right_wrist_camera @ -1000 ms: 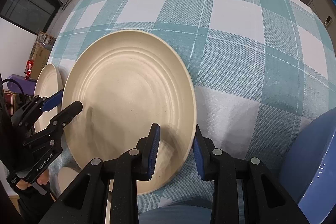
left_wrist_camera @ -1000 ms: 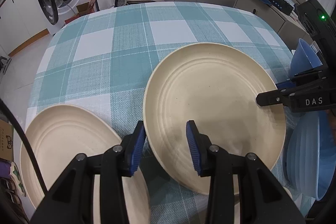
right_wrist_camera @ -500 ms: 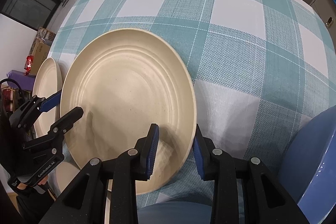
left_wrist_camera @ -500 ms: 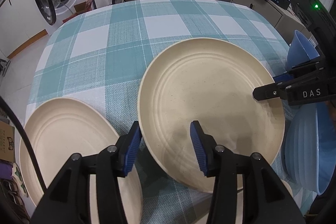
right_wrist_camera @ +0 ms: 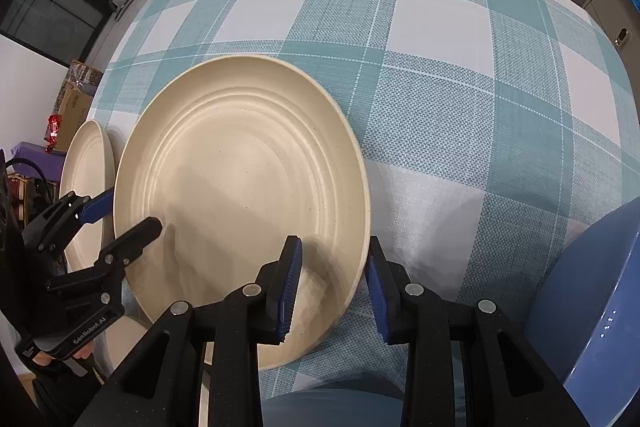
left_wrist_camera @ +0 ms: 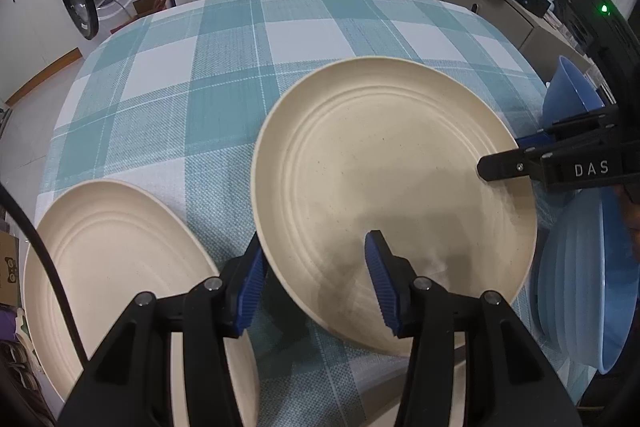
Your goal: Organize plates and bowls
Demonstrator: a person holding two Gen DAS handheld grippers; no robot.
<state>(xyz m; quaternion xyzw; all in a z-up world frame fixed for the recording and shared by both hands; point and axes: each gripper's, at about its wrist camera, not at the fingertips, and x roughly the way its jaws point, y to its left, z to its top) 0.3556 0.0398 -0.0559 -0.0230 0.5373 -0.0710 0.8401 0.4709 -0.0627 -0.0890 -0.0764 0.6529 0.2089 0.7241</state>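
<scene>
Cream plate (right_wrist_camera: 240, 187) sits on the checked counter (right_wrist_camera: 440, 67). Our right claw (right_wrist_camera: 332, 279) pinches its near rim to steady it, while our left claw (left_wrist_camera: 316, 279), jaws just opening, straddles the opposite rim loosely, likely letting go.

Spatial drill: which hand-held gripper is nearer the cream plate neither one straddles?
Left. Left hand-held gripper, jaws just opened astride the middle plate, is beside the other plate; right hand-held gripper grips the middle plate's far rim.

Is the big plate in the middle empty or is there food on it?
Empty. The big plate shows only its bare cream surface with ridged rings and some shadows.
</scene>
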